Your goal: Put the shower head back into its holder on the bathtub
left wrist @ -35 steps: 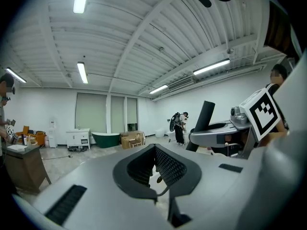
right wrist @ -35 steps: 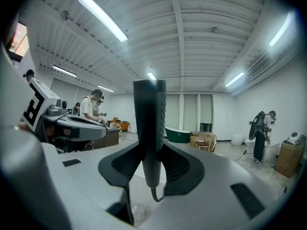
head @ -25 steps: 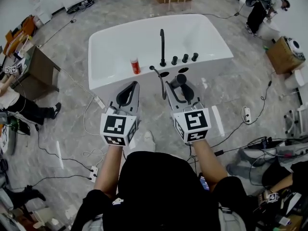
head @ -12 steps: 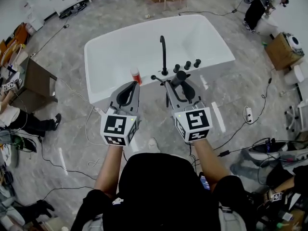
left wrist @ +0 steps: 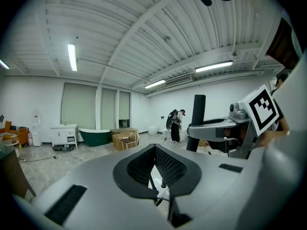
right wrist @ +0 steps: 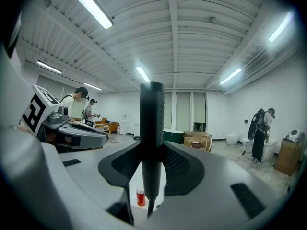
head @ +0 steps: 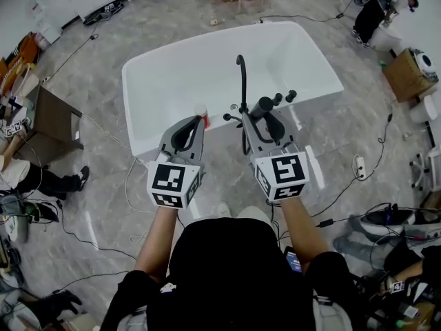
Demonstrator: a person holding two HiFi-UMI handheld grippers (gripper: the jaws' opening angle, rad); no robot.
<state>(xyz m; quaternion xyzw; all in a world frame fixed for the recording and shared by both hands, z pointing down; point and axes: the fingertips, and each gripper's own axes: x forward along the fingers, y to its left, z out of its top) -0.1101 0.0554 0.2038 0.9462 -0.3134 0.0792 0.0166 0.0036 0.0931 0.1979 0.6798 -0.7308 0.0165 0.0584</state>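
The gap to the bathtub [head: 132,109] is being closed. A second ago both grippers were held short of its near wall. Now, in the head view, their tips are seen over the near rim, just in front of the black faucet [head: 242,81] and the row of knobs [head: 284,96].

The shower head [head: 262,107] is carried along in the right gripper [head: 256,121]. In the right gripper view its dark handle [right wrist: 151,128] is seen upright, and the jaws of the right gripper [right wrist: 151,174] are closed firmly on both sides of it. The grip looks unchanged across the approach. A thin loop of hose [head: 229,117] is trailed from the tub's deck beside it.

The left gripper [head: 187,126] is brought up alongside. Its jaws are shut with nothing between them, as the left gripper view shows [left wrist: 157,176]. The red bottle [head: 202,111] on the rim is now half covered by it in the head view, and it can be glimpsed below the handle in the right gripper view [right wrist: 140,197].

The holder itself is hidden behind the right gripper for the moment. The carry is judged nearly done, and what is left is for the handle to be lined up with the holder and lowered in.
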